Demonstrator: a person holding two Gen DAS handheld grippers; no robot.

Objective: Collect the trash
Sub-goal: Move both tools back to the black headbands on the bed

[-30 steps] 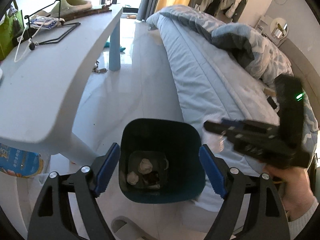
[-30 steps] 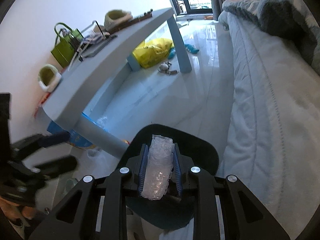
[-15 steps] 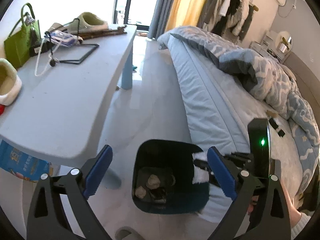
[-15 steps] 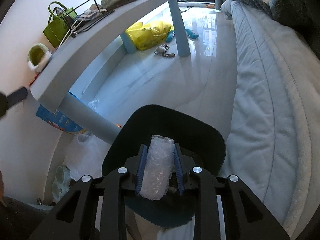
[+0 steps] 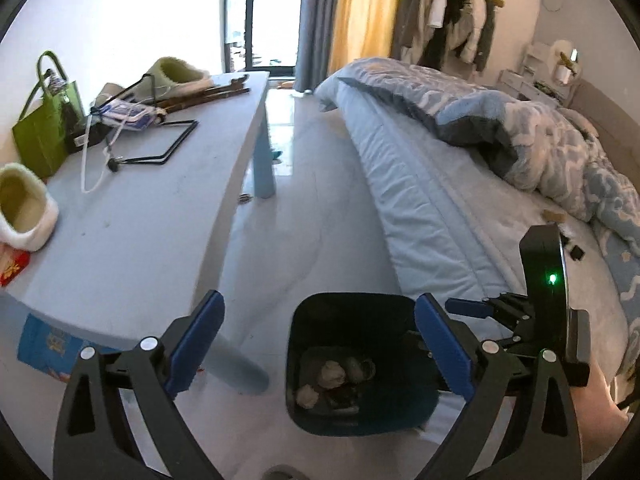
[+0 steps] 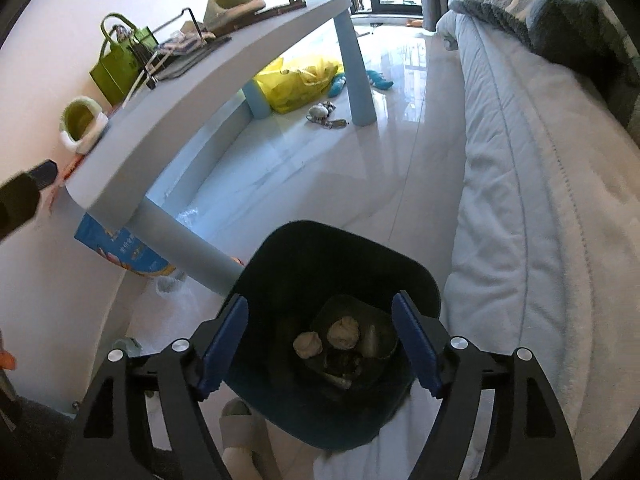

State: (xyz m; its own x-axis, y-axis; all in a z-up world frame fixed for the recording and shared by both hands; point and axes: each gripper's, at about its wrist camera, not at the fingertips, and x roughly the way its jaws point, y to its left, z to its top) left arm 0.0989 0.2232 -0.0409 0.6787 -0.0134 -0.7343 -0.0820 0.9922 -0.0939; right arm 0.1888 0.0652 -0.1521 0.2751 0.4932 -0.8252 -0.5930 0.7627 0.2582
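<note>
Bedroom floor is glossy white tile (image 6: 304,184), with a pale blue table (image 5: 132,216) taking up the left of both views and a bed (image 5: 432,208) with a rumpled blue duvet (image 5: 520,132) on the right. Dark teal trash bin (image 6: 340,272) sits on the floor between table leg and mattress, low center in both frames. Crumpled paper wads (image 6: 343,332) lie at its bottom.

Right gripper (image 6: 320,344) hovers right over the bin mouth, blue fingers (image 6: 414,346) spread wide, nothing between them. Left gripper (image 5: 316,340) is spread wide too, empty, bin framed between its pads.

Up on the table: green tote bag (image 5: 44,128), fuzzy green slipper (image 5: 176,76), another slipper (image 5: 22,212) at the left edge. Yellow plastic bag (image 6: 298,82) under the table, upper middle of the right wrist view.
</note>
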